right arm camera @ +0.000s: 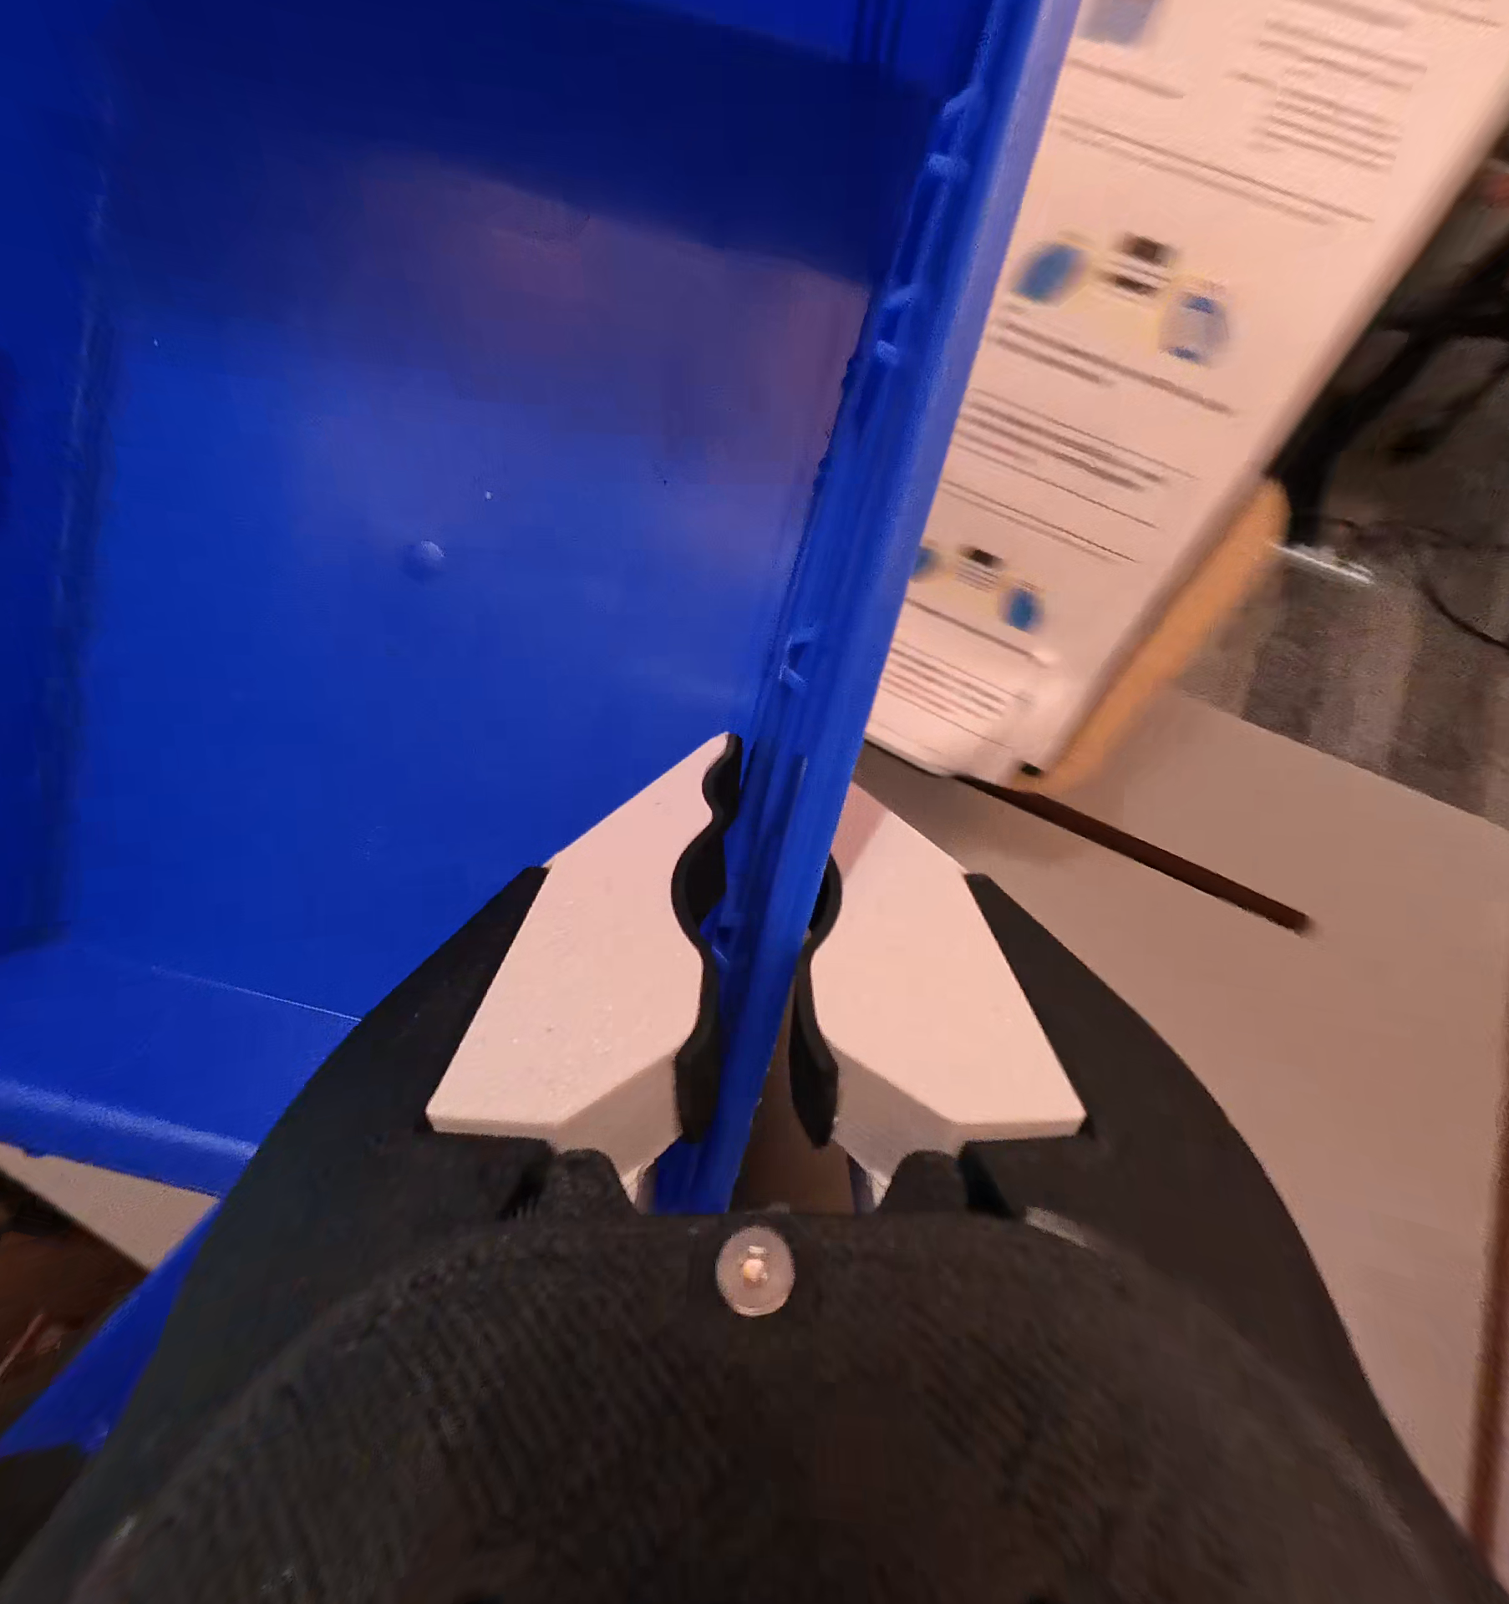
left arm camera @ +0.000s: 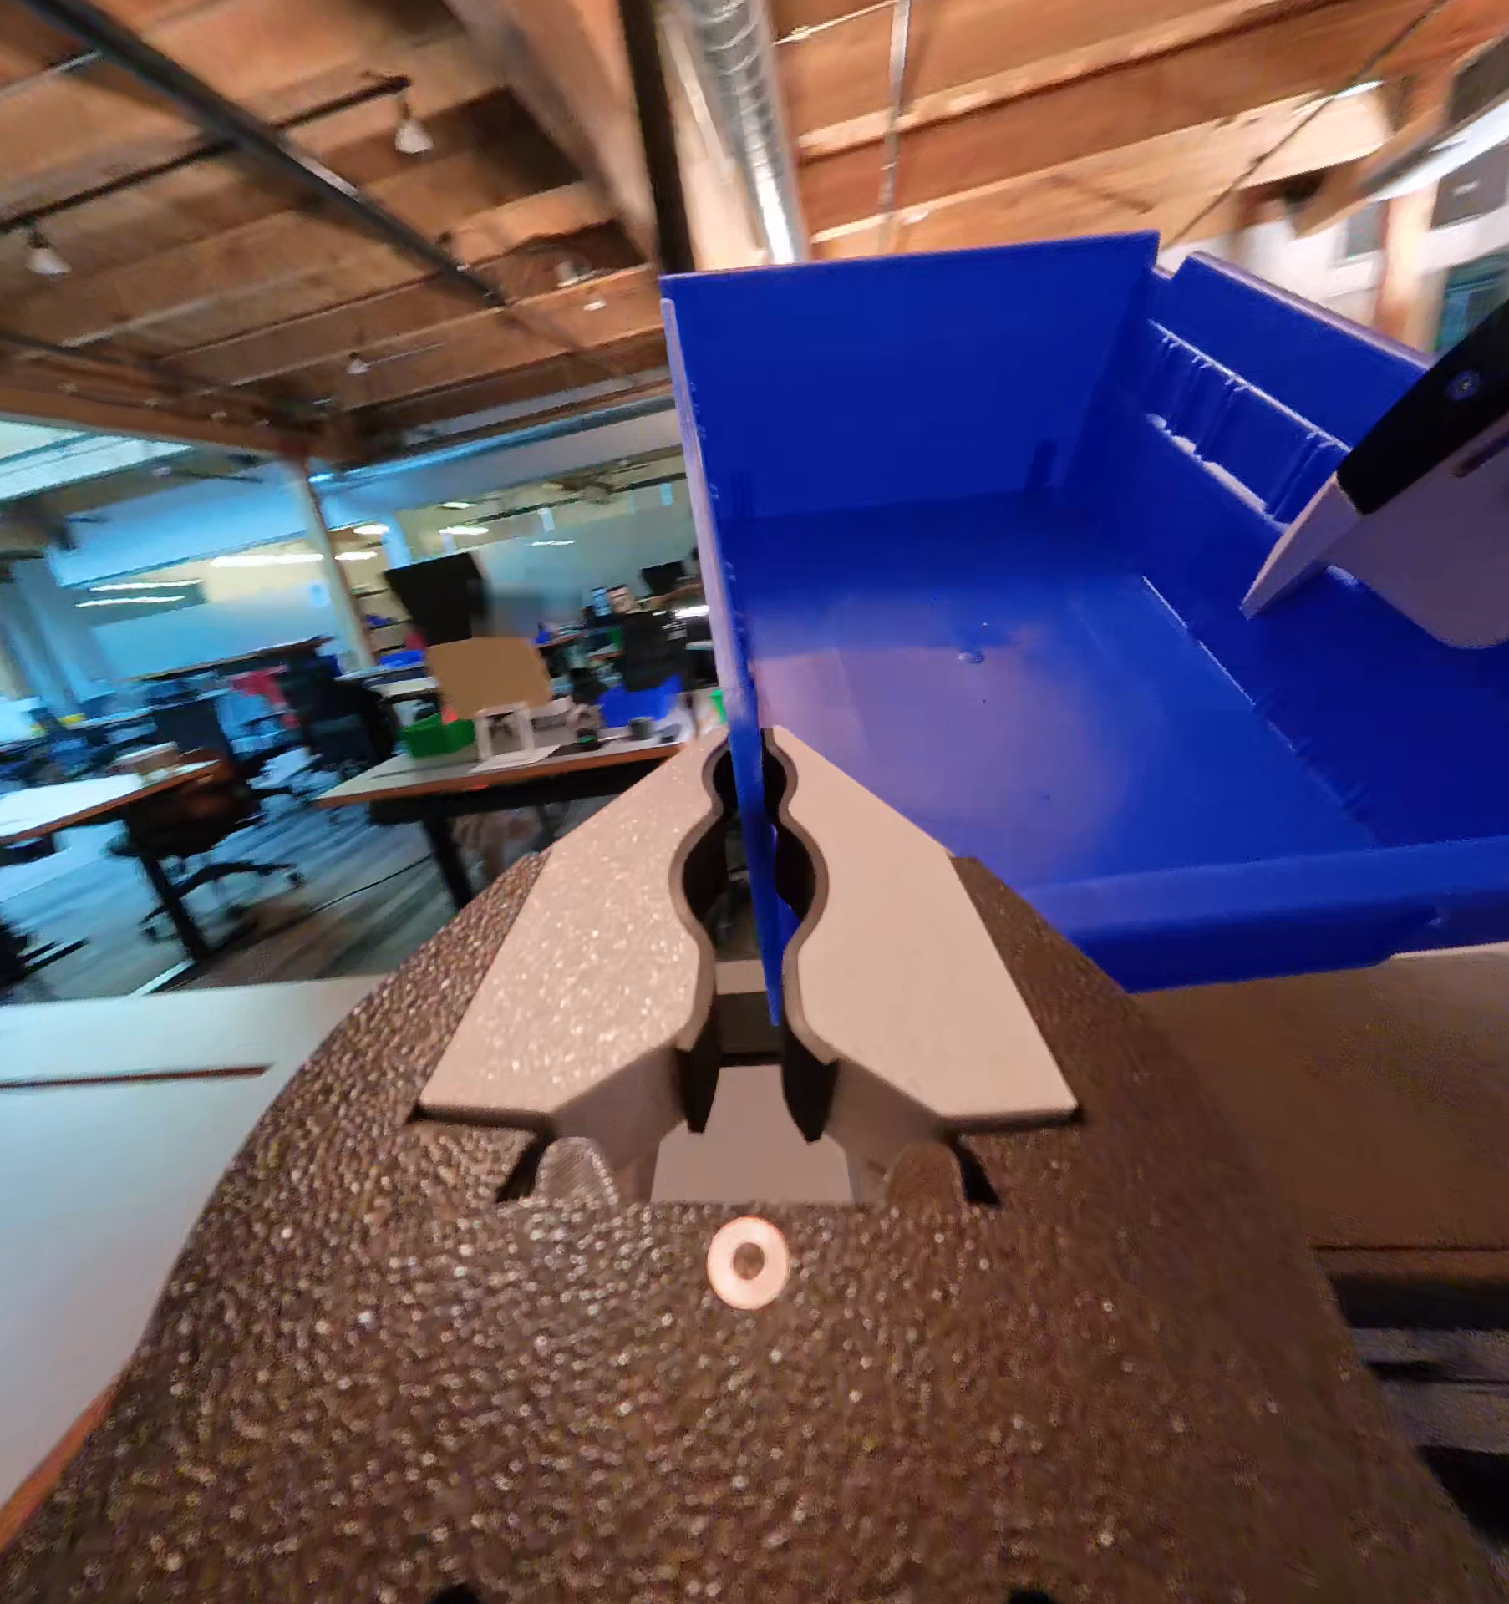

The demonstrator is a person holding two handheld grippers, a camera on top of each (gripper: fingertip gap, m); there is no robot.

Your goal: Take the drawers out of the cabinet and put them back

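A blue plastic drawer (left arm camera: pixel 1037 677) is held in the air by both grippers, tilted, with its open inside facing the cameras; it looks empty. My left gripper (left arm camera: pixel 755 781) is shut on one thin side wall of the drawer. My right gripper (right arm camera: pixel 777 798) is shut on the opposite ribbed side wall of the same drawer (right arm camera: pixel 386 521). The right gripper also shows in the left wrist view (left arm camera: pixel 1411 521) at the drawer's far wall. The cabinet is not in view.
A white tabletop (left arm camera: pixel 83 1172) lies below at the left. A white printed sheet (right arm camera: pixel 1168 347) lies on a table with a wooden edge at the right. Desks and chairs (left arm camera: pixel 213 781) stand in the room behind.
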